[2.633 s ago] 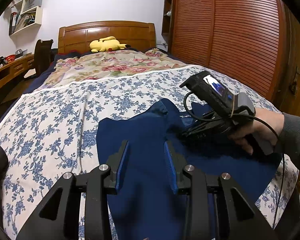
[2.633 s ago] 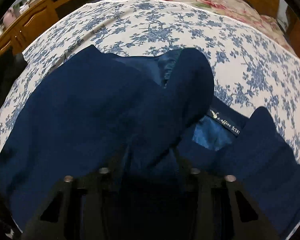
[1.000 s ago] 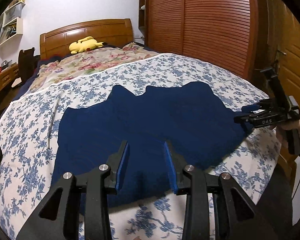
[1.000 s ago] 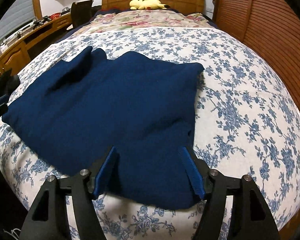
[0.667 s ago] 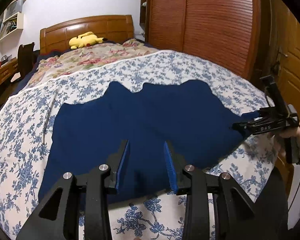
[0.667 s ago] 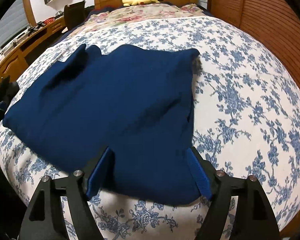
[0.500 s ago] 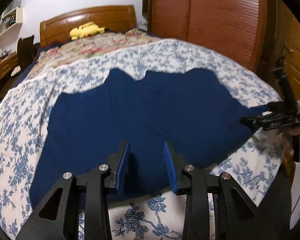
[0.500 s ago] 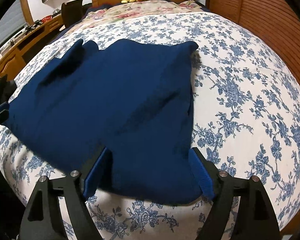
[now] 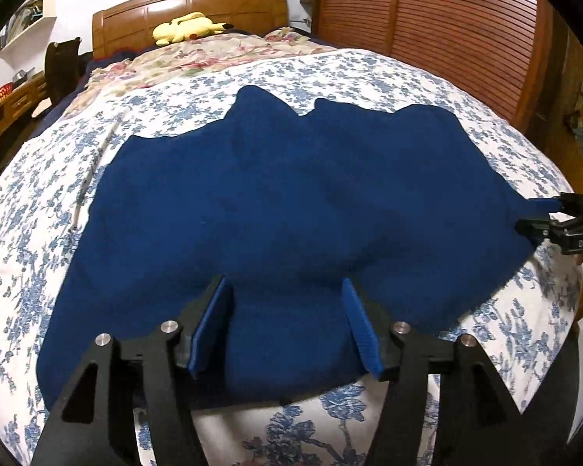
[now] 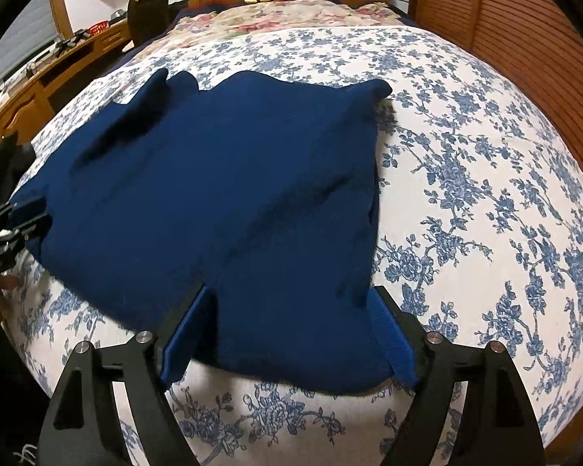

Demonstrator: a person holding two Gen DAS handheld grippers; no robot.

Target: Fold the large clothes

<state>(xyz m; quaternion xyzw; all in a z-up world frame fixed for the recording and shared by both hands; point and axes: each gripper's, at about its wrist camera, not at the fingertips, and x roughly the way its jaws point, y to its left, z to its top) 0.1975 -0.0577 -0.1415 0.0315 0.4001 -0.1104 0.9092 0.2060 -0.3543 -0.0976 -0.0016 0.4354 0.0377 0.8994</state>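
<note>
Navy garment (image 9: 291, 209) spread flat mid-frame on flowery bed sheet (image 9: 497, 147). Left hand-held gripper (image 9: 285, 326) spread wide over near hem, nothing pinched. Right hand-held gripper (image 10: 287, 334) also gaping wide, straddling near corner. Yellow plush (image 9: 188, 27) way up top by headboard.

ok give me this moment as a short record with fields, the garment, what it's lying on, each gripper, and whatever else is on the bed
garment: dark blue garment, spread flat, near the foot of the bed
surface: blue floral bedspread
left gripper: open, jaws straddling the garment's near edge
right gripper: open, jaws straddling the garment's near right corner
also on bed: yellow plush toy by the wooden headboard
room: slatted wooden wardrobe doors to the right
</note>
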